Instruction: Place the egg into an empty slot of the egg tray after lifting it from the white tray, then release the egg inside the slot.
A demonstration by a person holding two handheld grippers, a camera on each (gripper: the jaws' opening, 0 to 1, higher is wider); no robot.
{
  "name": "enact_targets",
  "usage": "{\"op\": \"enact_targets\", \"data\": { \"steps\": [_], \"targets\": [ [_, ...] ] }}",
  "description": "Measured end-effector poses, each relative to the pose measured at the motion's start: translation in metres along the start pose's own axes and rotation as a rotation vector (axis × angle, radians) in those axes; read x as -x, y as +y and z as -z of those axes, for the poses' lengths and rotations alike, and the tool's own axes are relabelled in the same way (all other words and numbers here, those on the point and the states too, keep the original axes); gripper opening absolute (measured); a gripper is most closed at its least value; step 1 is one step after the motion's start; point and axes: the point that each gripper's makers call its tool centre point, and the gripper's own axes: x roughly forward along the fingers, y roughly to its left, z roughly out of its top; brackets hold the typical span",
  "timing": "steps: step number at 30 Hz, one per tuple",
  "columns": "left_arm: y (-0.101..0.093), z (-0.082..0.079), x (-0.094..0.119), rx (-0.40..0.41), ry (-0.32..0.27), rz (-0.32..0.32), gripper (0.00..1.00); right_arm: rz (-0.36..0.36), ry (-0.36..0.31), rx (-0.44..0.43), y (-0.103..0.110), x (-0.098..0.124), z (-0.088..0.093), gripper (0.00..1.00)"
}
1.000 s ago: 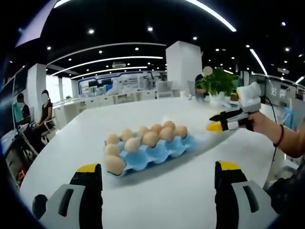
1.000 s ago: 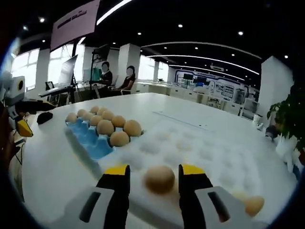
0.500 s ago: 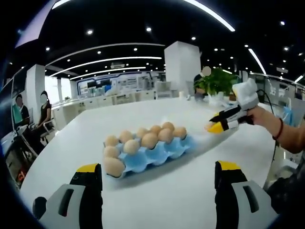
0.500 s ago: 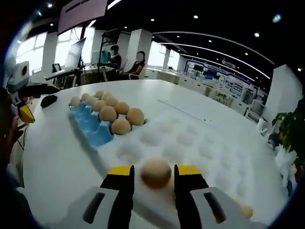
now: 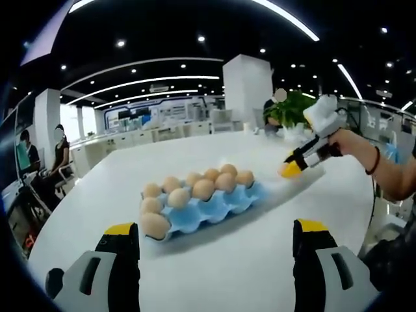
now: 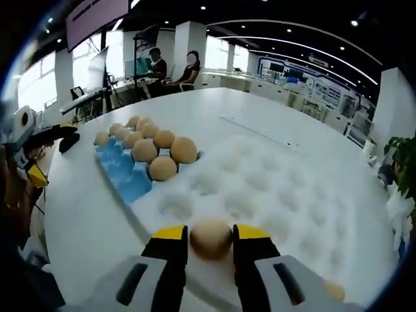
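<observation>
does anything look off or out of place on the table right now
Nothing stands out. The eggs sit upright in the blue egg tray, none cracked or spilled. The white tray lies flat beside it. The right gripper holds an egg squarely between its jaws.

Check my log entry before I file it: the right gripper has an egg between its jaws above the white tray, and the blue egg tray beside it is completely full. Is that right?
Not quite. The right gripper does hold the egg over the white tray, but the blue egg tray is not full: the right gripper view shows bare blue slots along its near side, and the left gripper view shows the same.
</observation>
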Motion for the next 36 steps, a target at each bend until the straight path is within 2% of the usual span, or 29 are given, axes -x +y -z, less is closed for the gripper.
{"op": "enact_targets", "data": {
  "steps": [9, 17, 26, 30, 36],
  "targets": [
    [0.001, 0.003, 0.001, 0.002, 0.012, -0.01, 1.0, -0.002, 0.015, -0.009, 0.0, 0.003, 0.001, 0.27],
    [-0.001, 0.003, -0.003, 0.005, 0.016, -0.002, 1.0, -0.008, -0.057, -0.05, -0.002, 0.012, -0.004, 0.27],
    [-0.004, 0.001, -0.003, -0.003, 0.015, 0.002, 1.0, 0.0, -0.085, -0.047, -0.001, 0.019, -0.01, 0.27],
    [-0.003, 0.0, -0.002, 0.0, 0.011, 0.0, 1.0, 0.001, -0.166, -0.069, 0.0, 0.025, -0.022, 0.27],
    [-0.003, 0.001, -0.001, 0.0, 0.009, 0.0, 1.0, -0.018, -0.226, -0.078, 0.008, 0.027, -0.027, 0.27]
  ]
}}
